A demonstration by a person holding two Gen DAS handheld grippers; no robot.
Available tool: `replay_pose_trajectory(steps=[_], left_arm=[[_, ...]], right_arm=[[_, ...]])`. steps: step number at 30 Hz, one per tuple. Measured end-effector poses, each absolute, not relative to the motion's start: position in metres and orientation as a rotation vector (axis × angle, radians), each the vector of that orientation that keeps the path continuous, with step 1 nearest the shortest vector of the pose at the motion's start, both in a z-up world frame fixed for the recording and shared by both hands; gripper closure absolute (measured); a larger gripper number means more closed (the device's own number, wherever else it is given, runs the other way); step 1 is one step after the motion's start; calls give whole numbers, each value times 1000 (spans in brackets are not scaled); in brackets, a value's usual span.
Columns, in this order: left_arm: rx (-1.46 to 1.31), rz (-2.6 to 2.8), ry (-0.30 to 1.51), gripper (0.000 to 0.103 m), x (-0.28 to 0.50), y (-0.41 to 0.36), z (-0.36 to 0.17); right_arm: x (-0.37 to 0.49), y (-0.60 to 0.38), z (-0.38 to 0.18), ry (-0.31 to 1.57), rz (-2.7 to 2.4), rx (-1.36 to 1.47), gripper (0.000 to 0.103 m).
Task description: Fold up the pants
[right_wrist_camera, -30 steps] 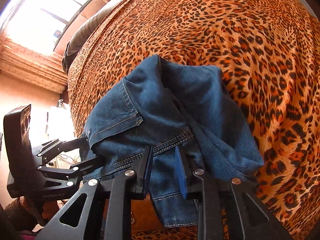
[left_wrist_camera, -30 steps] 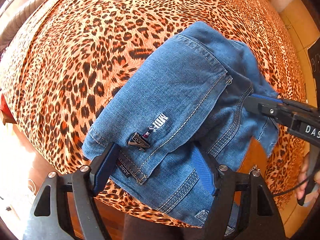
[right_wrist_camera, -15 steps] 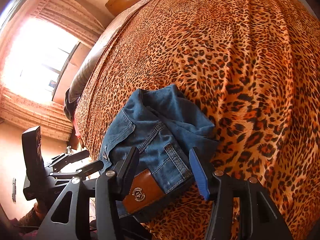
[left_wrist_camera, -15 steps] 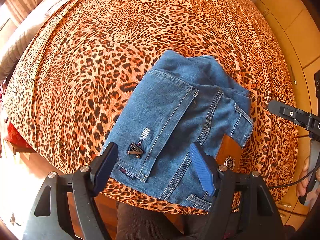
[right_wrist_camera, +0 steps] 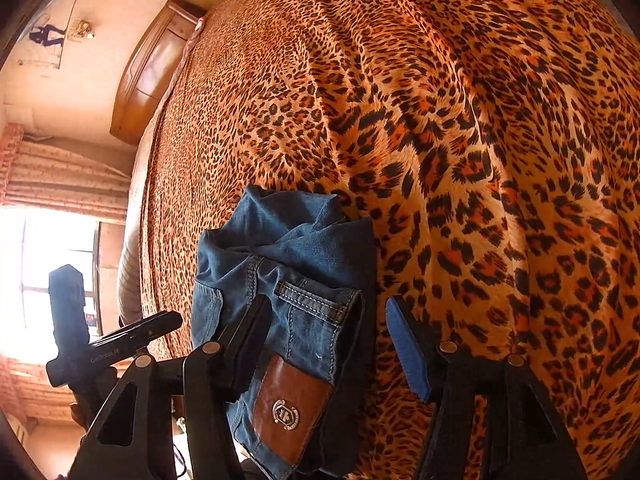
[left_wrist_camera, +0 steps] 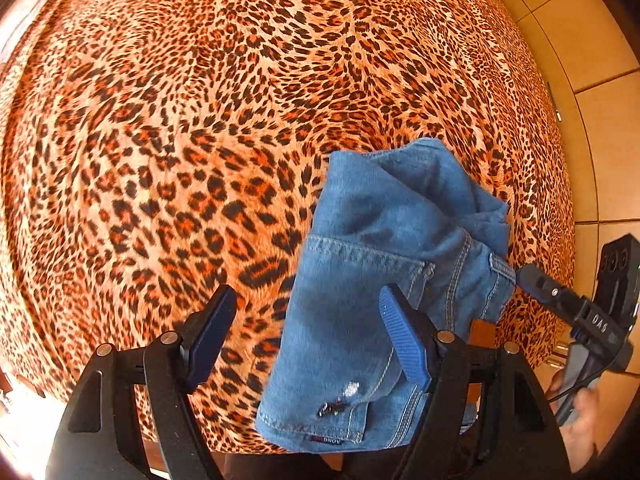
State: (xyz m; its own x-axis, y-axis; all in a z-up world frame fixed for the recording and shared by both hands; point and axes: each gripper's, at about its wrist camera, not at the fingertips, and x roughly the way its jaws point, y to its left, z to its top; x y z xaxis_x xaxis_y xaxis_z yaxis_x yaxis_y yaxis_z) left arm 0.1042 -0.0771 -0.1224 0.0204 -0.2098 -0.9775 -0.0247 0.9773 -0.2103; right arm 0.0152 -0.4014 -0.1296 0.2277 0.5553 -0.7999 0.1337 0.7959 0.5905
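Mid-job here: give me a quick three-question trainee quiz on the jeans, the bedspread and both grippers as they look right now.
1. True or false: the folded blue denim jeans lie on the leopard-print bedspread.
2. Which gripper's view shows the brown leather waistband patch plainly? A) left gripper B) right gripper
3. Fill in: neither gripper's pads press the denim, so the jeans are ____.

Key: 1 true; 2 B; 3 released. The right gripper's jaws are opening, with the waistband corner between them but not clamped.
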Motion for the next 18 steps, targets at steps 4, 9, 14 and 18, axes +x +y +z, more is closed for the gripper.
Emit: replay_pose_trajectory(steps=[4, 9, 14, 18], left_arm=[[-89, -231, 1604, 30, 136, -95, -143], [5, -289, 1578, 30, 142, -120, -141], [103, -281, 1477, 30, 137, -132, -131], [120, -271, 1467, 30, 133, -139, -134]], right_arm=[[4, -383, -145, 1305, 191, 662, 57], [-4, -358, -123, 1271, 119, 494, 89], [11, -363, -111, 1236, 62, 435, 90], [20, -350, -125, 1258, 24, 366, 90]])
